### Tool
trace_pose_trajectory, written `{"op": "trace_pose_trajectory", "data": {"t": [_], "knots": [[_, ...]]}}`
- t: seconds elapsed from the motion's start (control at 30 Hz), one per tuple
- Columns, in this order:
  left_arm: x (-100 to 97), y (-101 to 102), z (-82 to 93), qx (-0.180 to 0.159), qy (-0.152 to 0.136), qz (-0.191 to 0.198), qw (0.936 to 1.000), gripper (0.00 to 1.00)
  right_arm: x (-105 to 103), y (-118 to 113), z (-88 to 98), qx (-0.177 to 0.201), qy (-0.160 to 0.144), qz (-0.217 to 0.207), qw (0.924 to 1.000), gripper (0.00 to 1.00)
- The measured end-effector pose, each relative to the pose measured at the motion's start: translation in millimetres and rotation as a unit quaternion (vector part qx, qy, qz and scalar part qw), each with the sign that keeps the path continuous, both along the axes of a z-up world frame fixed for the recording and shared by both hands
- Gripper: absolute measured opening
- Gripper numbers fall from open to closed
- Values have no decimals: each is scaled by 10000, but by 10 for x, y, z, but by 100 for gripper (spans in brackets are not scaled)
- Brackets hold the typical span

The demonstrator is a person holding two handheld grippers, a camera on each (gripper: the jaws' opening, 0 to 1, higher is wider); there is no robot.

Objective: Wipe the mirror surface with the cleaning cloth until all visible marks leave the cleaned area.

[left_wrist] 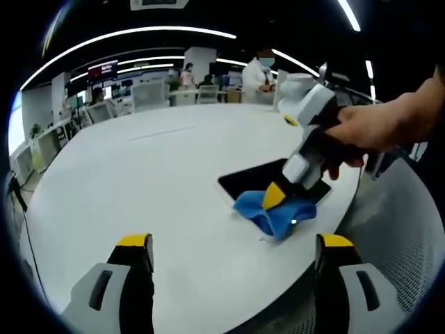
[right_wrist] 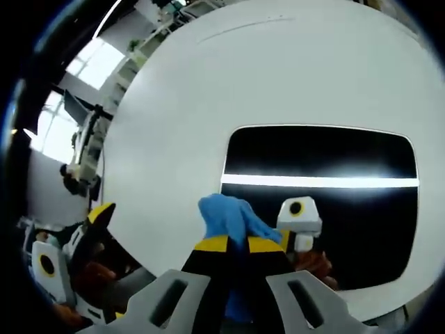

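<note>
Blue cloth (right_wrist: 226,217) between closed jaws, on the dark mirror (right_wrist: 327,209).

Both views sharing mirror (left_wrist: 259,179), table (left_wrist: 139,181)

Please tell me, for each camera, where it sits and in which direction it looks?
Left gripper view: rides the open left gripper, looking across the white table at the right gripper, a hand.
Right gripper view: rides the right gripper, looking down at the mirror.
Shared: blue cloth, mirror, table.
</note>
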State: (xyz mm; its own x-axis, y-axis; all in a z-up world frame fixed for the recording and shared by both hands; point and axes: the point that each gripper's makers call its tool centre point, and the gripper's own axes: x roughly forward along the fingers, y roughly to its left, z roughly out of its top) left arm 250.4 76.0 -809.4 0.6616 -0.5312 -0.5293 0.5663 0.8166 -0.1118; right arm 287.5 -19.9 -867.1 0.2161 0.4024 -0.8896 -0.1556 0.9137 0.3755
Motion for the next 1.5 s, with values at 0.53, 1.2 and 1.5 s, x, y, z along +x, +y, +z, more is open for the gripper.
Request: {"op": "trace_pose_trajectory", "data": {"t": [0.53, 1.2, 1.5], "knots": [[6, 8, 4, -91, 2, 31, 10000, 98, 94, 10, -14, -170, -97, 120, 9997, 2], [-48, 85, -146, 148, 286, -6, 9995, 99, 469, -26, -37, -287, -253, 11, 9993, 2], [-27, 91, -119, 87, 225, 79, 9997, 99, 684, -30, -28, -271, -366, -7, 9990, 2]]}}
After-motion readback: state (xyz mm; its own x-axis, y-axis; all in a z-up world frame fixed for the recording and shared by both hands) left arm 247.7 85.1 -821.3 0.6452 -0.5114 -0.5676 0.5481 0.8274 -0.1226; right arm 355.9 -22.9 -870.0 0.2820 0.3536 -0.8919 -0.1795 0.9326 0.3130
